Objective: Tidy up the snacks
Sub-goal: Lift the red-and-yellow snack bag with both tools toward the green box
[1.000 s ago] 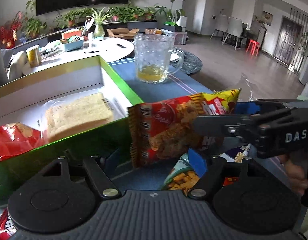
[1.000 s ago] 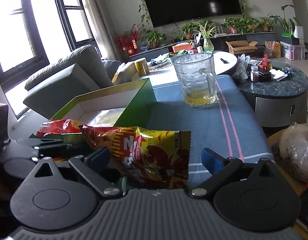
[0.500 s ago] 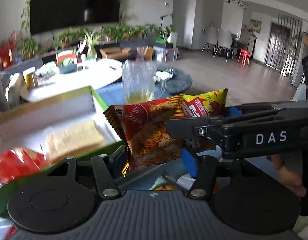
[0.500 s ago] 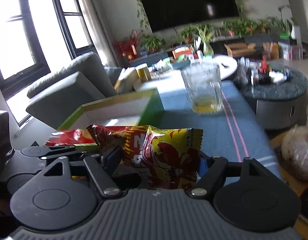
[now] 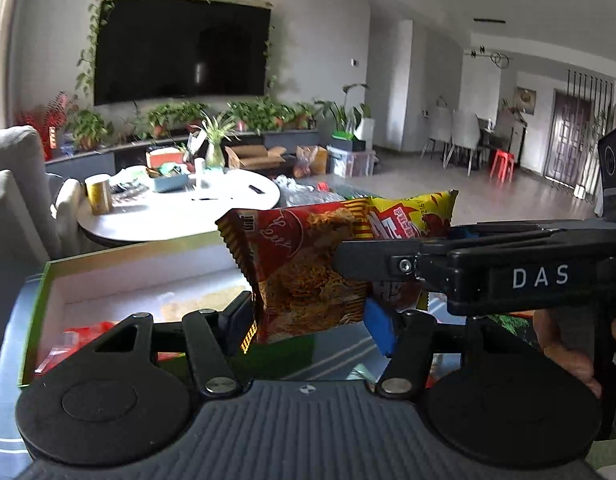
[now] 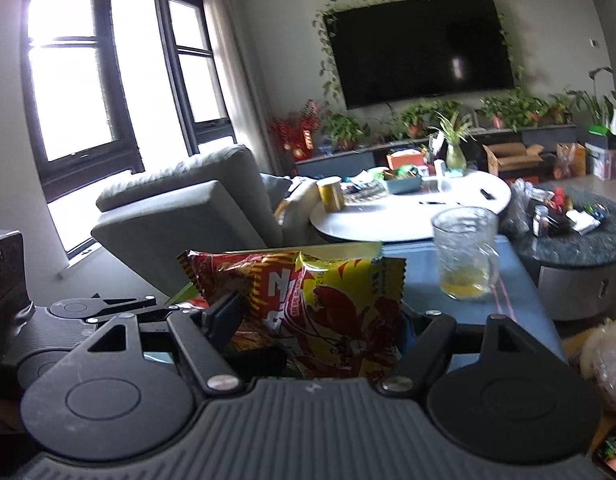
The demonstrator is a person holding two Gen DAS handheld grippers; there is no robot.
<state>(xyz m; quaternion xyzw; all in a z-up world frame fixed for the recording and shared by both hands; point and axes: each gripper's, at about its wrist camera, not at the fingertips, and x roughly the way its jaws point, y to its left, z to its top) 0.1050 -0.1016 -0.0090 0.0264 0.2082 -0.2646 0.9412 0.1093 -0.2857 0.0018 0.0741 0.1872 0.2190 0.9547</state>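
Observation:
A red-and-yellow snack packet (image 5: 308,276) hangs in the air, held from both ends. My left gripper (image 5: 312,320) is shut on its red end, pads pressing both sides. From the right comes my right gripper (image 5: 388,246), clamped over the yellow end. In the right wrist view the same packet (image 6: 332,304) fills the gap of the right gripper (image 6: 314,324), which is shut on it. Below and to the left lies an open green box (image 5: 107,264) with a white inside. It holds a red packet (image 5: 87,328) and a pale cracker pack (image 5: 195,308).
A glass mug (image 6: 466,256) with a little yellow liquid stands on the blue tablecloth (image 6: 420,272) right of the box. Behind it are a white round table (image 5: 179,208), a dark stone table (image 6: 580,240) and a grey sofa (image 6: 179,208). A hand (image 5: 564,360) holds the right gripper.
Both grippers rose with the packet, and the box and mug sank in view. The left gripper's jaws closed onto the packet's red end.

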